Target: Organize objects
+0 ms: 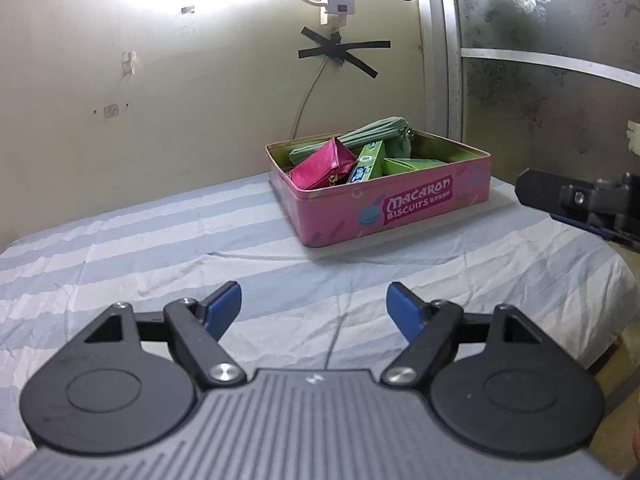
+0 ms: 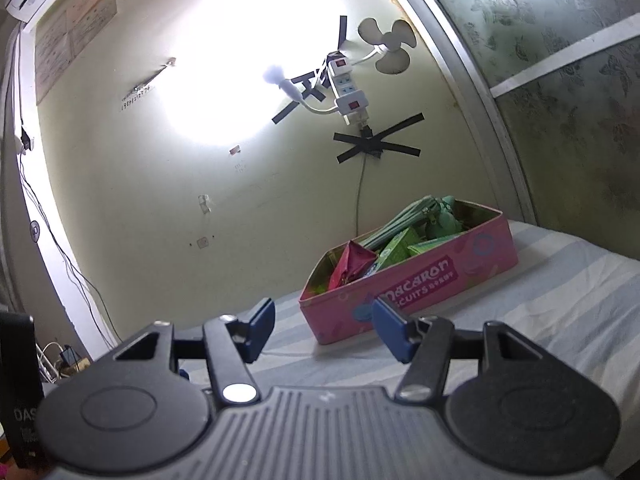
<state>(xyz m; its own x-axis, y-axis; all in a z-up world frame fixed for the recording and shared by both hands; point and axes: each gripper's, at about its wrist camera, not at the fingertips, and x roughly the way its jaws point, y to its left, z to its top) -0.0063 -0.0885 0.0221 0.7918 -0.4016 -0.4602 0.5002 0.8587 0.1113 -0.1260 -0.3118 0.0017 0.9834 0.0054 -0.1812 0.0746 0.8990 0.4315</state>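
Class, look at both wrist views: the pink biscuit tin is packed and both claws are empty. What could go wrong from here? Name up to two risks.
1. The green pencil pouch leans over the pink tin rim; nudging the tin might tip it out.
2. The tin rests on a soft, wrinkled striped sheet near the bed's corner, so a push from the right claw or left claw could slide or tilt it.

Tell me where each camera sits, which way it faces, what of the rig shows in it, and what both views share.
Left wrist: rides the left hand-held gripper, looking slightly down across the striped bed at the pink tin; its own open fingers show, plus the right hand-held gripper at the right edge.
Right wrist: rides the right hand-held gripper, aimed more level at the wall; its own open fingers show.
Shared: the tin, bed, taped power strip and glass door.
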